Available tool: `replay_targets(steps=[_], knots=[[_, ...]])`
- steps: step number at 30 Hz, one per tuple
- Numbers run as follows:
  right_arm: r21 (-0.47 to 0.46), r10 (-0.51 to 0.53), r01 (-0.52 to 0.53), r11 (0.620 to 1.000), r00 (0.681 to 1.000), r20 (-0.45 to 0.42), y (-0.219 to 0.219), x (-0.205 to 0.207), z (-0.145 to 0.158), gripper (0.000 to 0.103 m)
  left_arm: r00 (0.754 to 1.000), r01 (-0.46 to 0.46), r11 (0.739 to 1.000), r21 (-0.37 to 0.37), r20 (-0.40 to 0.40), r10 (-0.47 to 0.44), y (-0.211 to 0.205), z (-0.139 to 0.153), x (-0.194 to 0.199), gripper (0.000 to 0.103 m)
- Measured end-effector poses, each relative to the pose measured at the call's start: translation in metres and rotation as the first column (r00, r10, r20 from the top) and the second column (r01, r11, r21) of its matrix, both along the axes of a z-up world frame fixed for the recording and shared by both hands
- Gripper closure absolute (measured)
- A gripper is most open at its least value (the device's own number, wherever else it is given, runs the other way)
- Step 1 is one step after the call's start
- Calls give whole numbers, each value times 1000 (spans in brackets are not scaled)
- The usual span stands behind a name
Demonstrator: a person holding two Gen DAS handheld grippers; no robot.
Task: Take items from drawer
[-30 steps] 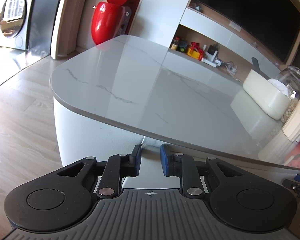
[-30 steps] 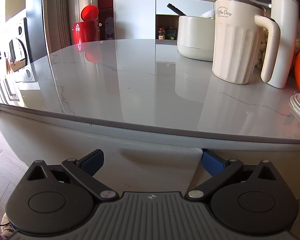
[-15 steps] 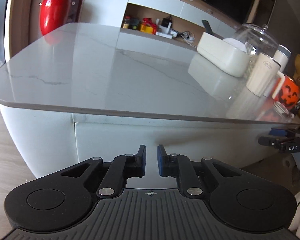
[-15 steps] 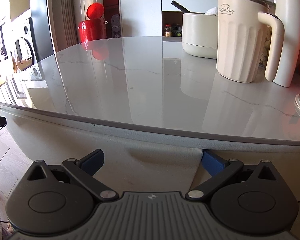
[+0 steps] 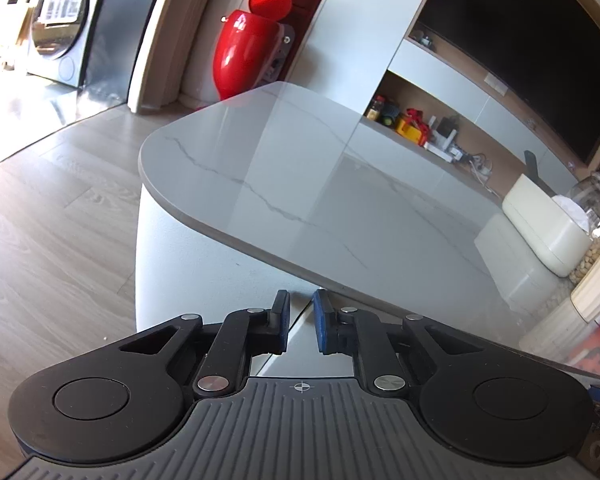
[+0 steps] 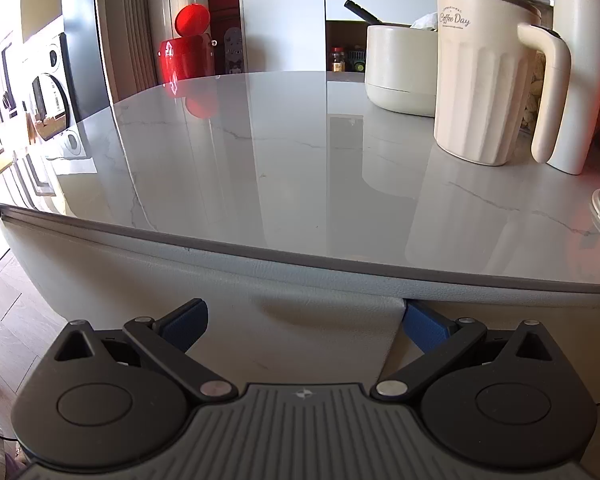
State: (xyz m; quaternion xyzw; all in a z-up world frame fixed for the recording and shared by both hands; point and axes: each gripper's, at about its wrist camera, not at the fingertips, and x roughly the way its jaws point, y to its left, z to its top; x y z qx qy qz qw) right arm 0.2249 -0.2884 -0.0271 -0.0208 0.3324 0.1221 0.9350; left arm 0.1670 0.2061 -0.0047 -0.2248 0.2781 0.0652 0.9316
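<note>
My left gripper [image 5: 300, 316] sits nearly pinched together with a slim gap and nothing in it, just below the marble tabletop's [image 5: 340, 200] edge, while my right gripper [image 6: 304, 320] spreads wide across the drawer front [image 6: 300, 320] with its recessed pull, drawer closed under the tabletop.

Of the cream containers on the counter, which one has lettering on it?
The ribbed cream mug reading "Coffee Day", between the plain round tub and the taller plain tumbler.
</note>
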Motion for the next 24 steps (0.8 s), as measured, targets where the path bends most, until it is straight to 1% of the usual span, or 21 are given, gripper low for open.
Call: replay_targets(steps=[2,3,6,9,10,11,12,13,14,15,16,17,18,21,22,24], knots=[[1,0,0,1000,1000,1,0,1,1,0,1000,31,999,-11,-5,-31,-4,-2,2,89],[1,0,0,1000,1000,1,0,1,1,0,999,44,999,-1,-7,-44,-7,-3,3,89],[-7,1,-1,1000,1000,4,0,-1,0,0,999,50,996,70,-2,-50,-18,-1,4,88],[-11,4,-4,1000,1000,6,0,0,0,0,999,54,993,108,-4,-54,-25,0,5,88],[-13,5,-5,1000,1000,6,0,0,0,0,998,68,990,125,-10,-67,-28,-1,5,88],[-14,6,-6,1000,1000,6,0,-1,0,0,997,82,988,134,-10,-81,-30,-1,5,85],[-15,6,-6,1000,1000,7,0,-1,0,0,993,117,984,132,-22,-116,-34,-2,7,72],[-15,6,-5,1000,1000,6,0,-1,0,0,987,159,980,115,-26,-157,-37,-3,8,69],[-15,6,-5,1000,1000,6,0,-1,0,0,980,200,975,101,-31,-198,-41,-5,9,70],[-15,6,-6,1000,1000,6,0,-1,0,0,973,233,967,106,-33,-230,-46,-6,9,70],[-16,6,-6,1000,1000,7,0,-1,0,0,967,256,958,132,-33,-253,-52,-5,8,70],[-17,7,-7,1000,1000,7,0,-1,0,0,965,261,953,157,-34,-259,-56,-5,6,70],[-19,9,-9,1000,1000,7,0,-1,0,0,968,251,953,172,-32,-249,-57,-4,4,70],[-19,9,-9,1000,1000,7,0,-1,0,0,985,172,965,197,-8,-174,-49,-1,0,70],[-18,8,-8,1000,1000,7,0,-1,0,0,988,154,968,199,-2,-157,-46,-1,0,70],[-17,7,-7,1000,1000,7,0,0,0,0,990,137,975,175,0,-139,-40,-1,2,70]])
